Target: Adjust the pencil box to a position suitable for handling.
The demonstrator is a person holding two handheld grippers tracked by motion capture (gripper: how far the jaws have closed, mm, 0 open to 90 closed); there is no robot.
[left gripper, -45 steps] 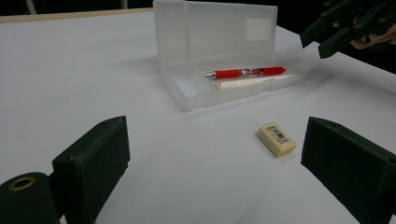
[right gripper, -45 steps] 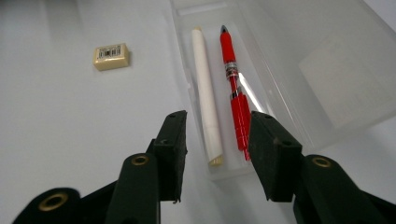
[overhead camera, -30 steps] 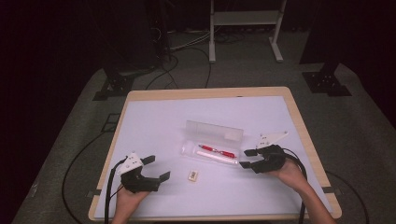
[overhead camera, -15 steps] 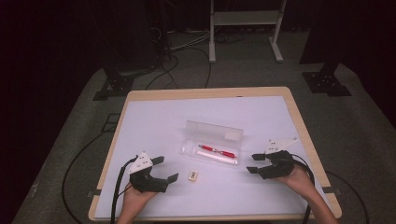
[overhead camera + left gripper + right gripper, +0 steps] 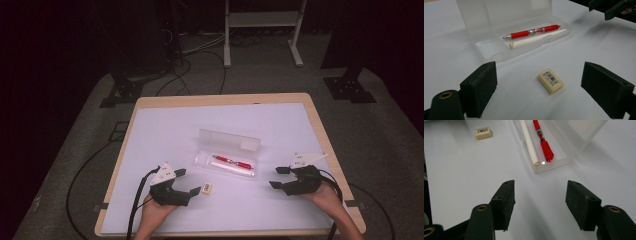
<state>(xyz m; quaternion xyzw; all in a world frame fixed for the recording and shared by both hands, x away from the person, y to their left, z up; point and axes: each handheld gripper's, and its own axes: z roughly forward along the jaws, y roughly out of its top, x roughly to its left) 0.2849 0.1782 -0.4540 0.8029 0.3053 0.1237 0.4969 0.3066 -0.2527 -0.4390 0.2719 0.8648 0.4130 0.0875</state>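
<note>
One eraser [image 5: 550,81] between left hand-held gripper [image 5: 549,93] jaws

No legible text; eraser [image 5: 550,81] barcode unreadable

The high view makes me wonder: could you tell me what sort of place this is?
Probably a lab or studio set up for recording. A wooden-edged table with a white top stands alone on grey carpet, dark all round, with cables and a metal stand behind.

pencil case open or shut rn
Open. The pencil case has its clear lid tipped back, and the red pen and white stick lie uncovered in its tray.
</note>
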